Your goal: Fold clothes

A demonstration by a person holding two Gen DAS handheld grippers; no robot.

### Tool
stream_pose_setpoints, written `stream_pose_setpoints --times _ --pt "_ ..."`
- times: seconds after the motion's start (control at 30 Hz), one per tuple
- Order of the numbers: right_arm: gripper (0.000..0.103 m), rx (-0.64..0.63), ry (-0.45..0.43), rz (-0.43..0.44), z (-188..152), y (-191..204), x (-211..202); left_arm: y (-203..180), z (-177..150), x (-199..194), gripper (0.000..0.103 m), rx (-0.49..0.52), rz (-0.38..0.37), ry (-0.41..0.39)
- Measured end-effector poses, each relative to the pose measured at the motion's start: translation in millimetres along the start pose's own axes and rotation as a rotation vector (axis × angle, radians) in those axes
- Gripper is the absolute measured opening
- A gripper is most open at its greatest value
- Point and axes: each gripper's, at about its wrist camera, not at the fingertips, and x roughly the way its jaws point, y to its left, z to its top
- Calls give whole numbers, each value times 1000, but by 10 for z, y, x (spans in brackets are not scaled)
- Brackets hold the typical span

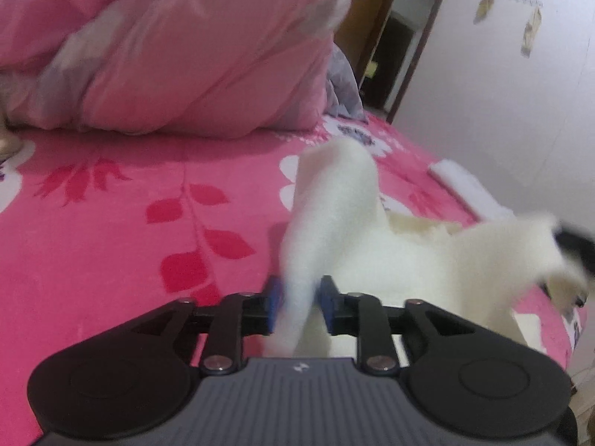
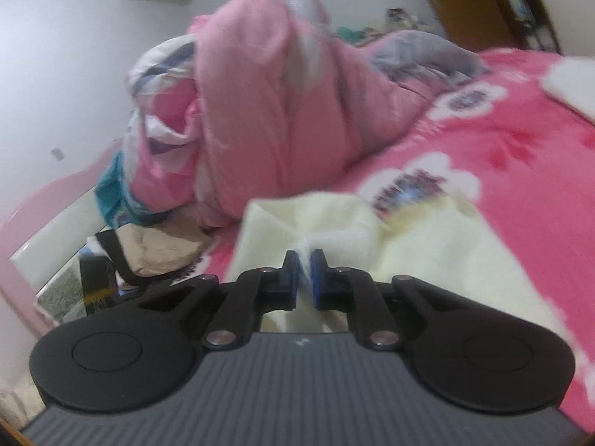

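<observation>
The left gripper pinches a raised fold of the white fleece garment, which spreads ahead and to its right over the pink floral bedsheet. The right gripper clamps another bunch of the same fabric. Beyond both lies a heaped pink duvet.

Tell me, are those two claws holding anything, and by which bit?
Both pinch the same cream fleece garment: the left gripper a raised fold, the right gripper a bunched edge.

No readable text, label, brand name or number shows in either view, both being blurred.
</observation>
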Motion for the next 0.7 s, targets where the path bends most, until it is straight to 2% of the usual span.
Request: stream_pose_setpoints --times 0.1,0.2,0.3,0.37,0.5,0.57,0.63,0.67,0.7 --pt "6 -77 18 64 349 299 329 84 -122 -119 47 -21 0 -11" --pt "6 -151 55 138 685 684 796 166 -246 -237 53 -42 2 -22" --pt "6 -242 112 191 796 1125 1383 248 -370 -355 64 -62 3 -32" --pt "6 -304 151 226 865 1420 1778 303 -452 -434 67 -76 3 -39" --pt "8 -367 322 179 558 1580 2621 400 -581 -540 69 -98 9 -43" --pt "12 -348 437 142 354 1501 2970 416 -586 -510 69 -100 18 -30" --pt "15 -333 516 75 231 1377 3117 441 -570 -460 70 -97 24 -15" --pt "20 -326 545 41 198 1307 3143 455 -564 -434 70 -95 27 -8" --pt "25 -298 526 39 268 1222 3026 458 -557 -405 70 -95 31 -1"
